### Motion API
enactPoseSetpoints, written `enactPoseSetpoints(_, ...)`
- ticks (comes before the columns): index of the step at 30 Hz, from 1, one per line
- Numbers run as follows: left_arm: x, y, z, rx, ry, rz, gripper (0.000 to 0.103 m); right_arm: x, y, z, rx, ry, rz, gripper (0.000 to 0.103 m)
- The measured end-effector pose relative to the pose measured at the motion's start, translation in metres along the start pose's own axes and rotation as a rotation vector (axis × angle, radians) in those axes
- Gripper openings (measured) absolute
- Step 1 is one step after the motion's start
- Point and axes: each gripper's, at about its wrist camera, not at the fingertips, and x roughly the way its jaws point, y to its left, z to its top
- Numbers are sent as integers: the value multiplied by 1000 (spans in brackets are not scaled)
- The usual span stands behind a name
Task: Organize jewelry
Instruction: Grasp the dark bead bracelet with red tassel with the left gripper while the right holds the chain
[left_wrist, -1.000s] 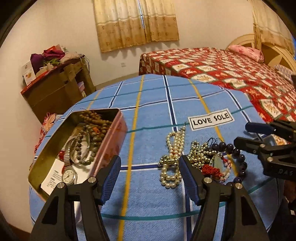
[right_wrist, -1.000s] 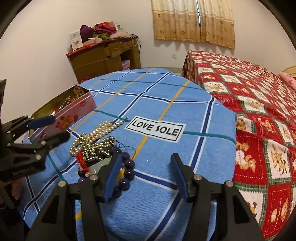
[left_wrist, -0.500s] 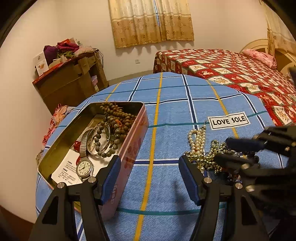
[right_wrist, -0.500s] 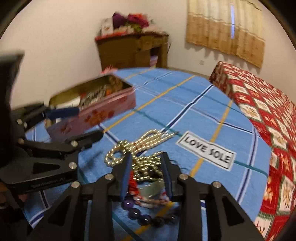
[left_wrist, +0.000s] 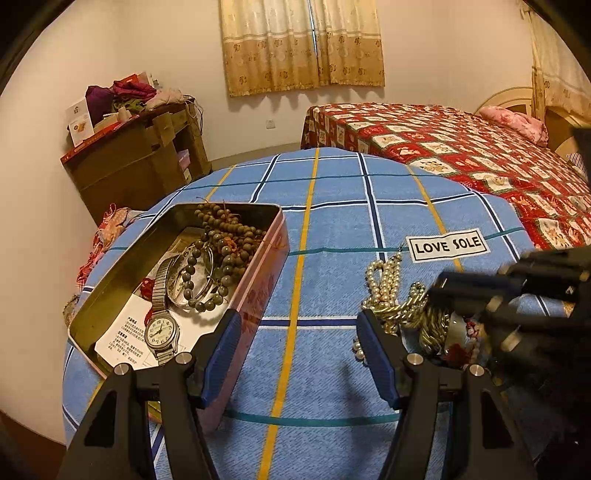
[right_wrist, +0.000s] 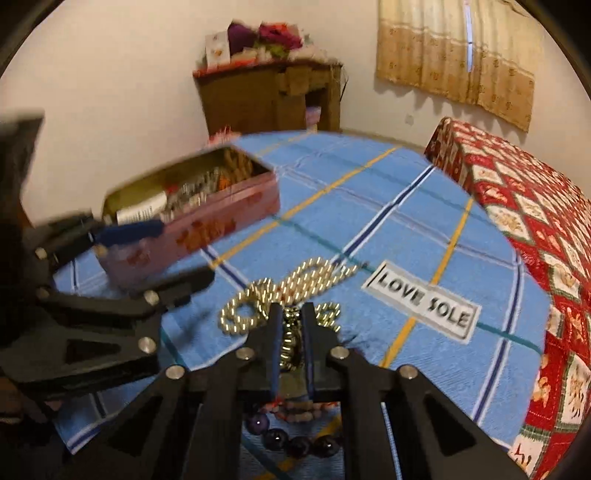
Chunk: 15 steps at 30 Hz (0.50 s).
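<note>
Ahead, open blue checked cloth (left_wrist: 332, 229) is being left clear between the spread, empty left gripper (left_wrist: 297, 349) and the table's far edge. Since earlier, the right gripper (right_wrist: 291, 334) has been closing and is being pinched onto the gold-and-pearl bead necklace pile (right_wrist: 288, 291). Only the left view is showing the wristwatch (left_wrist: 159, 332) inside the pink rectangular tin (left_wrist: 258, 291) beside its left finger.

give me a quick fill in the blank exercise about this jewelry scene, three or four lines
1. The wristwatch lies inside the open ____.
2. The white label on the blue checked cloth reads LOVE ____.
3. The right gripper has just closed its fingers on a strand of ____ beads from the jewelry pile.
4. The left gripper has ____ between its open fingers.

Missing words: tin; SOLE; gold; nothing
</note>
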Motion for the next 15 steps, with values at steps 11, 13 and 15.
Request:
enactPoseSetpoints(11,-8,-21,3,31,-20,-77,65,-38,-45,12,126,-132,-67,12)
enactPoseSetpoints(13,-11,-28,3,45,-24,-94,65,-33,-46,2,121,-111,-81,12)
enactPoseSetpoints(15,-13,-35,2,56,-21,-106,65,-35,-46,-7,112,-102,-93,12)
